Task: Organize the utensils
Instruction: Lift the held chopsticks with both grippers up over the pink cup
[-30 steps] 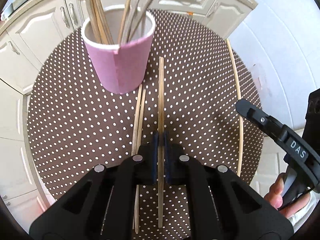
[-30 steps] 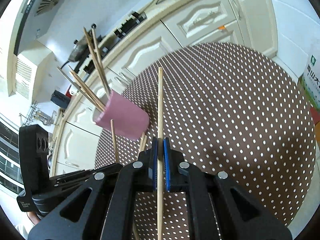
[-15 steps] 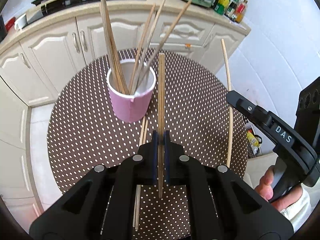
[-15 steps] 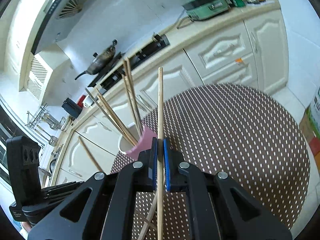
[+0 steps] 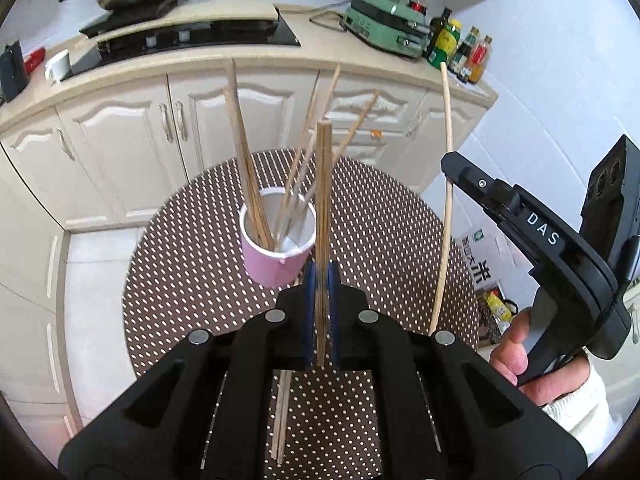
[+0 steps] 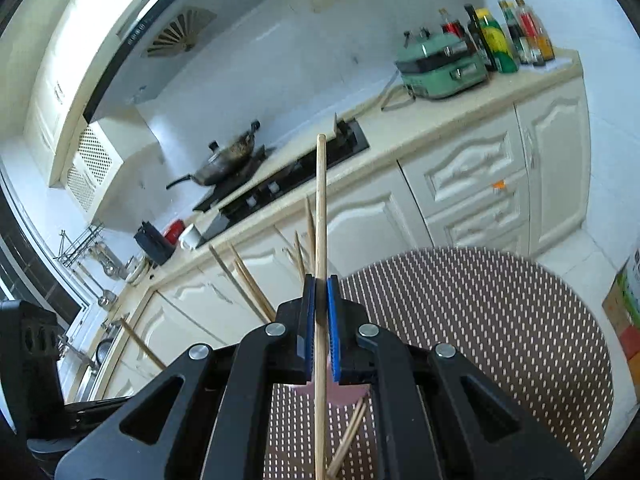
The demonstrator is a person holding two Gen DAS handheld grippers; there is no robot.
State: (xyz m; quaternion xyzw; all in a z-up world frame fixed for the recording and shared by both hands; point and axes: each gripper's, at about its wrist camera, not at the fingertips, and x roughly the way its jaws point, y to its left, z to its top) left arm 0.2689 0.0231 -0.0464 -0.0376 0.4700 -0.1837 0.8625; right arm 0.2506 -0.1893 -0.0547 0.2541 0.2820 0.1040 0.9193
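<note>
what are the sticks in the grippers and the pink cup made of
Stick in the left gripper: the chopstick looks like bare wood or bamboo, tan, matte, faint lengthwise grain. The right gripper holds a paler, smooth chopstick, likely bamboo. Pink cup: probably plastic or coated paper, matte pink outside, white inside, with a visible seam.

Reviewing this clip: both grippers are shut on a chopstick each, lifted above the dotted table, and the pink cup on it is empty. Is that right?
Not quite. The left gripper and right gripper each hold a chopstick above the dotted table, but the pink cup is not empty: the left wrist view shows several chopsticks standing in it.
</note>
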